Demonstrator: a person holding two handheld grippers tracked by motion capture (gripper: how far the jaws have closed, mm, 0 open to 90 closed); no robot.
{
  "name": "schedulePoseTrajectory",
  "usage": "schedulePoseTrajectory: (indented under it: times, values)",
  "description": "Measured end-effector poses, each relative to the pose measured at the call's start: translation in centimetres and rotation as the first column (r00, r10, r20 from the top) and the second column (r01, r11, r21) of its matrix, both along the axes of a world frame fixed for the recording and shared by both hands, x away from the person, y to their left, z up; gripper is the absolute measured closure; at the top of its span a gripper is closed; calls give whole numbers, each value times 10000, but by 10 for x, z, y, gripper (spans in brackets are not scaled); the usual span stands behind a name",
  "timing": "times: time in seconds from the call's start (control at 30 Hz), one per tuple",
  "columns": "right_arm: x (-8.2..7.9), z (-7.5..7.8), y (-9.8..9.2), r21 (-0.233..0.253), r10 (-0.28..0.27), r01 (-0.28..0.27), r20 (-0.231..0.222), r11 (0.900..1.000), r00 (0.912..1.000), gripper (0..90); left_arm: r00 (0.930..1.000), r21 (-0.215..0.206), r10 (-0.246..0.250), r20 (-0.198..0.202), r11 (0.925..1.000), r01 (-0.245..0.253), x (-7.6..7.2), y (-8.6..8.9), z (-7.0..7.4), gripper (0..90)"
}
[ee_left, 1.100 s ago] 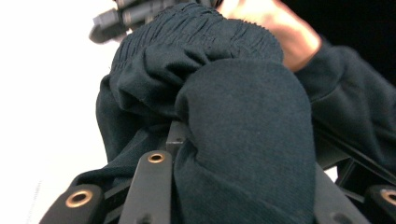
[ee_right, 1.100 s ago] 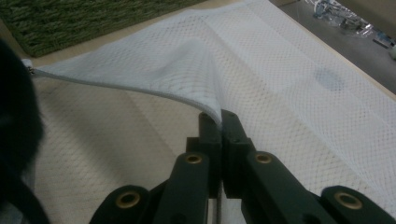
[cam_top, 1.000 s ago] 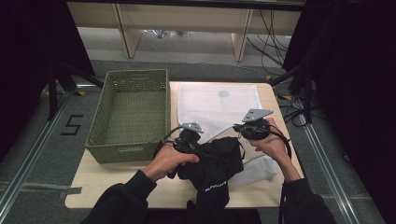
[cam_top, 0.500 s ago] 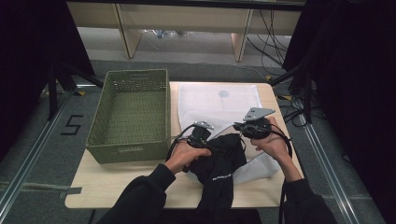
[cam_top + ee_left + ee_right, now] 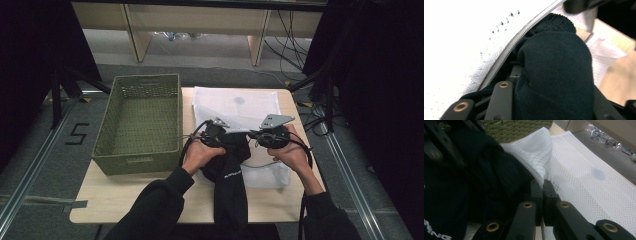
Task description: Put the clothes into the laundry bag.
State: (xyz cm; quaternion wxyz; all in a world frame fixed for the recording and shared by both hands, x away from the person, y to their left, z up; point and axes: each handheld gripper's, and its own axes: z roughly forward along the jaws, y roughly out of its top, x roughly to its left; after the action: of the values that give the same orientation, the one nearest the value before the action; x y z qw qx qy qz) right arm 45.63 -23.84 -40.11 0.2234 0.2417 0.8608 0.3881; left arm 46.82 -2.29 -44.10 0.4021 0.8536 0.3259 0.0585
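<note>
A pale wooden surface is carrying a green basket; beside it, the left hand-held gripper is clamping black clothing, pushing it into the white mesh bag. The right hand-held gripper is pinching the bag's rim; it should be holding the mouth wide.

Both forearms in dark sleeves come up from 6 o'clock, hands side by side at table centre. Left gripper w/ jaws pointing twd 2 o'clock, clamped on black cloth. Right gripper points twd 9 o'clock, jaws pressed together on a white mesh edge, grey plate on top.
</note>
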Motion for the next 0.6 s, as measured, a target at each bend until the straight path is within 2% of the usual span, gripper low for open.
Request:
schedulePoseTrajectory:
  times: [0.07,0.1,0.13,0.2,0.23,0.27,0.3,0.37,0.4,0.47,0.57,0.6]
  values:
    - [0,-2,0,-24,15,-15,-89,10000,10000,900,9999,413,-118,-50,9991,120,3,-8,-12,580]
    - [1,-3,-1,-147,7,-6,101,9999,9999,900,9999,461,-88,-59,9989,91,5,-12,-17,536]
    - [1,-5,-1,-148,49,-50,-119,9999,9999,900,9994,933,-334,-88,9951,341,6,-12,-17,492]
    - [2,-8,-2,-221,51,-55,-192,9997,9998,900,9993,1059,-352,121,9938,338,0,-11,-14,412]
    - [3,-10,-3,-217,-8,2,-269,9998,9996,900,9998,877,-75,189,9961,59,-6,-8,-8,339]
    - [3,-10,-3,-217,-8,2,-269,9998,9996,900,9998,877,-75,189,9961,59,-6,-8,-8,298]
    - [3,-11,-3,-150,-57,51,-410,9999,9991,900,9999,886,83,83,9960,-90,-11,-4,0,298]
    - [4,-11,-4,-160,-34,30,-248,9999,9997,900,9995,586,202,260,9980,-217,-19,4,13,226]
    - [4,-11,-3,-198,-31,26,-242,9998,9997,900,9994,347,96,339,9993,-108,-23,7,18,203]
    - [3,-10,-2,-248,-102,98,-171,9996,9998,900,9992,205,-13,403,9998,4,-31,14,28,179]
    - [2,-10,-1,-197,-37,32,-244,9998,9997,900,9978,498,-258,608,9985,228,-48,24,34,160]
    - [2,-10,-1,-197,-37,32,-244,9998,9997,900,9979,697,-412,504,9969,376,-53,27,32,160]
